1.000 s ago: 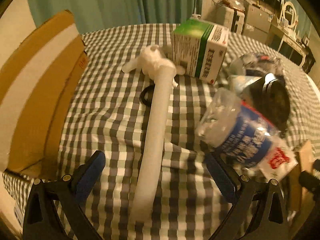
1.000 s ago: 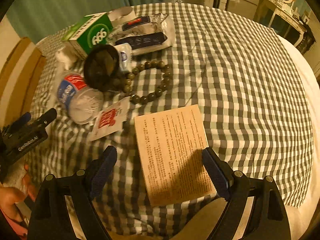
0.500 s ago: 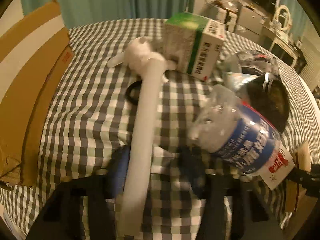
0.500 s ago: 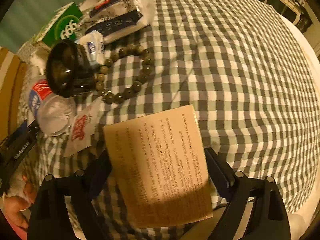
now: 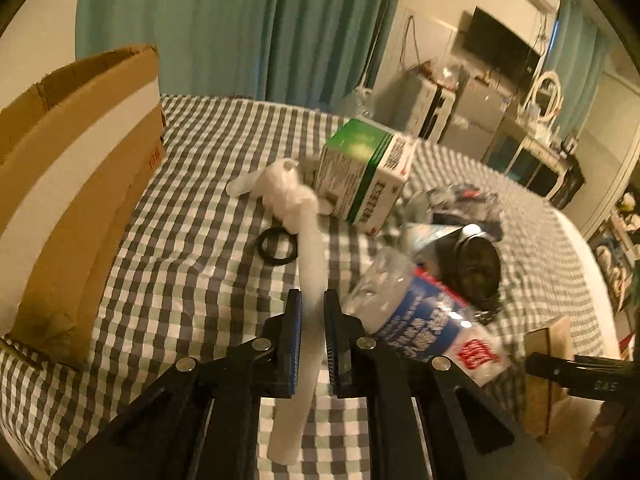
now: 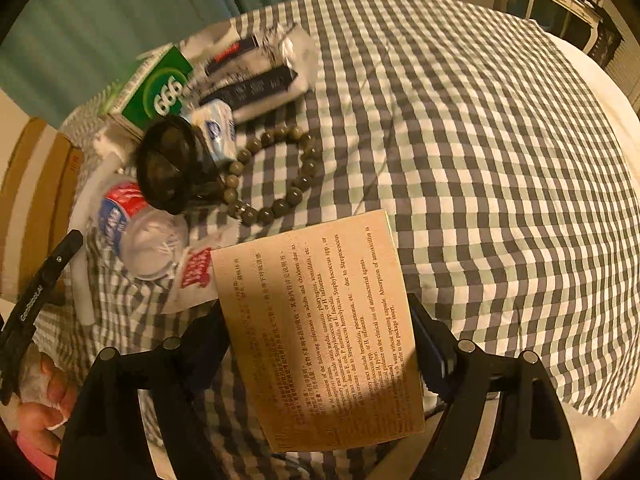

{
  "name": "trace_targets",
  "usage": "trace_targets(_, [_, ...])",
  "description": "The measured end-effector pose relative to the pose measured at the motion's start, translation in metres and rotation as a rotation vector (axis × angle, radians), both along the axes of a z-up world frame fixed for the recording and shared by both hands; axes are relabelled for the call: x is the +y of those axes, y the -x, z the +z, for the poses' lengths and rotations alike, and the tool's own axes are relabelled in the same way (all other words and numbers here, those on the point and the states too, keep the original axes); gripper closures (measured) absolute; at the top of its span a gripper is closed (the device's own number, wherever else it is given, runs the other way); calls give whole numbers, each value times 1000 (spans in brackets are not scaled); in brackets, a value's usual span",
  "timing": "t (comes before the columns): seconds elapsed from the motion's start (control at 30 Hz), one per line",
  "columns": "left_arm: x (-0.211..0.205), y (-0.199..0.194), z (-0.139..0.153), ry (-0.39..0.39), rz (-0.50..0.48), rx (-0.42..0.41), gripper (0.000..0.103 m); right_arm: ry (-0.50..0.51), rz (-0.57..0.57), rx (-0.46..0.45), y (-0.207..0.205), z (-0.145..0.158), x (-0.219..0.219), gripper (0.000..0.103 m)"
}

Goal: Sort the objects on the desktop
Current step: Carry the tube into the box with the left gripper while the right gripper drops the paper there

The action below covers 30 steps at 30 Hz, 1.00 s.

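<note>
Left wrist view shows the left gripper, whose jaws have just been closing, clamped on a long white plastic tube; the blue pads press its sides and the near end hangs below the fingers over the grey-and-white checked tablecloth. The tube's far end is wrapped in a white wad that is too blurred to identify. Beside the tube lies a black rubber ring. Behind stands a green-and-white cardboard carton, tilted, and to the right a clear plastic bottle with a blue label lies on its side, its edges smeared by blur. A dark round jar lies just past it. A brown cardboard box rises at the left, cut off by the frame.

Right wrist view has the right gripper with its jaws set wide on either side of a tan printed cardboard packet; the left pad is hidden under the packet's edge, so whether the pads press it cannot be told. A string of dark green beads lies beyond, partly covered by the jar. A person's hand shows at the lower left, cut off.
</note>
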<state>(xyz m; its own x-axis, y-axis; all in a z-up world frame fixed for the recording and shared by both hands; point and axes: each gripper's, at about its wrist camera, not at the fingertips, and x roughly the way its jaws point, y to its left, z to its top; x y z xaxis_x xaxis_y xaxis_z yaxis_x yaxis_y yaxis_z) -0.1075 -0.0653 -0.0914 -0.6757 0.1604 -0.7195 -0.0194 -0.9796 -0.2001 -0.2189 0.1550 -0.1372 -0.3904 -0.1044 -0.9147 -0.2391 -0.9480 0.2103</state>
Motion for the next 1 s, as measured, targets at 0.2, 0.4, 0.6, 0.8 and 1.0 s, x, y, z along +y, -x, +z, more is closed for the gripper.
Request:
trace_targets(0.2, [-5, -12, 18, -54, -18, 46, 92, -7, 16, 68, -21, 24, 3, 23])
trace_targets(0.4, [17, -33, 28, -17, -79, 86, 92, 16, 28, 111, -18, 38, -13, 23])
trace_targets(0.6, [22, -52, 46, -15, -114, 99, 92, 42, 33, 180, -15, 61, -48, 23])
trace_targets(0.8, [6, -61, 78, -52, -133, 118, 92, 31, 66, 276, -16, 111, -73, 23])
trace_targets(1.0, [-25, -60, 147, -47, -140, 232, 92, 28, 130, 344, -7, 153, -110, 23])
